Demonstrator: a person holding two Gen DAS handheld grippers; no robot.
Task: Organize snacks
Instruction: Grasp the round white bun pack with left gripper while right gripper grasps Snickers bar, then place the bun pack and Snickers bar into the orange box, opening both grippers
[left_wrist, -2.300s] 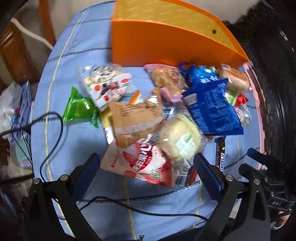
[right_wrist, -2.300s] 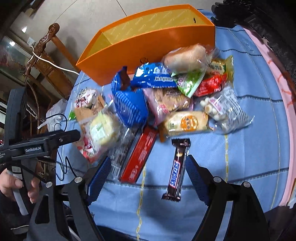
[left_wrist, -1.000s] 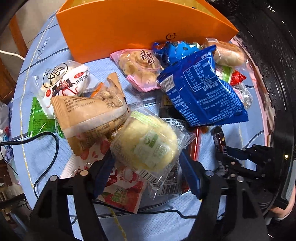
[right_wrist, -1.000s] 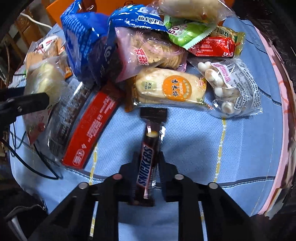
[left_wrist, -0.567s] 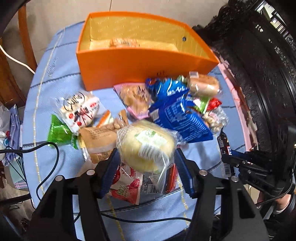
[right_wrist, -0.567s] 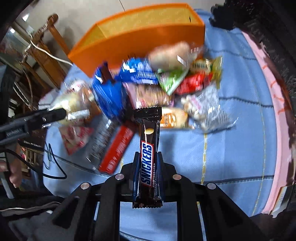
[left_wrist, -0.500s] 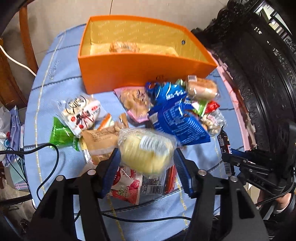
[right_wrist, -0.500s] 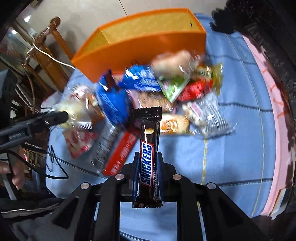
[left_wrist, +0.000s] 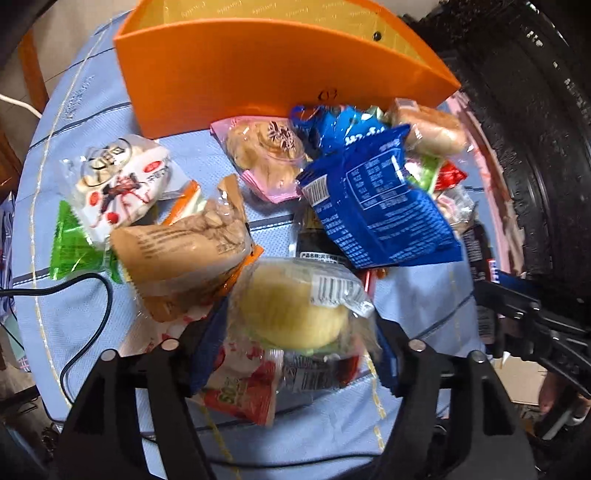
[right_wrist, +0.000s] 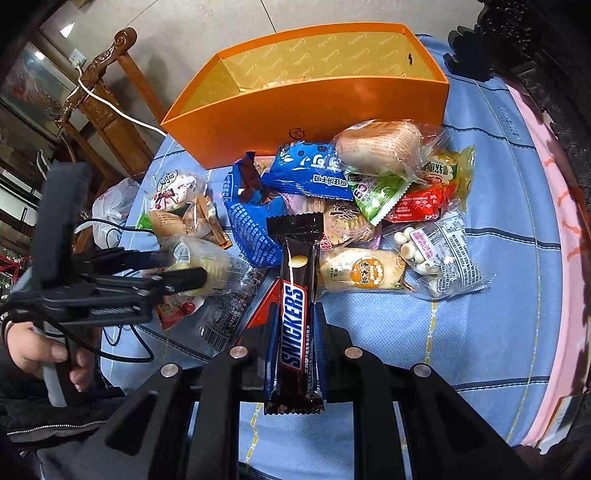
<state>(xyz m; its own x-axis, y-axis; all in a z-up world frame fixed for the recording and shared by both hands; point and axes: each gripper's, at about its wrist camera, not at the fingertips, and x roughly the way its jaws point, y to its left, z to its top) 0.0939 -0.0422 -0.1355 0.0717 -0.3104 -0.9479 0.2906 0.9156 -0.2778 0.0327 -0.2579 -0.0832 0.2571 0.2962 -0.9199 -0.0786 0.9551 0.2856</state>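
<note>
My left gripper (left_wrist: 291, 332) is shut on a yellow bun in a clear wrapper (left_wrist: 295, 306) and holds it above the snack pile. It also shows in the right wrist view (right_wrist: 199, 262). My right gripper (right_wrist: 295, 325) is shut on a Snickers bar (right_wrist: 295, 317) that points toward the pile. The orange box (left_wrist: 258, 74) stands open behind the pile; it also shows in the right wrist view (right_wrist: 314, 99), with something pale on its floor. A blue packet (left_wrist: 373, 206), a pink-wrapped pastry (left_wrist: 269, 155) and a brown-wrapped bread (left_wrist: 177, 251) lie in the pile.
Several more packets lie on the blue tablecloth (right_wrist: 498, 314): a green packet (left_wrist: 70, 243), a white and red packet (left_wrist: 122, 181), a mushroom-shaped sweets bag (right_wrist: 436, 254). A black cable (left_wrist: 92, 295) lies at the left. A dark carved chair (left_wrist: 535, 147) stands at the right.
Both grippers closed on their snacks and lifted them off the cloth. The left gripper with the bun has since moved closer to the pile and box; the Snickers bar stays raised.
</note>
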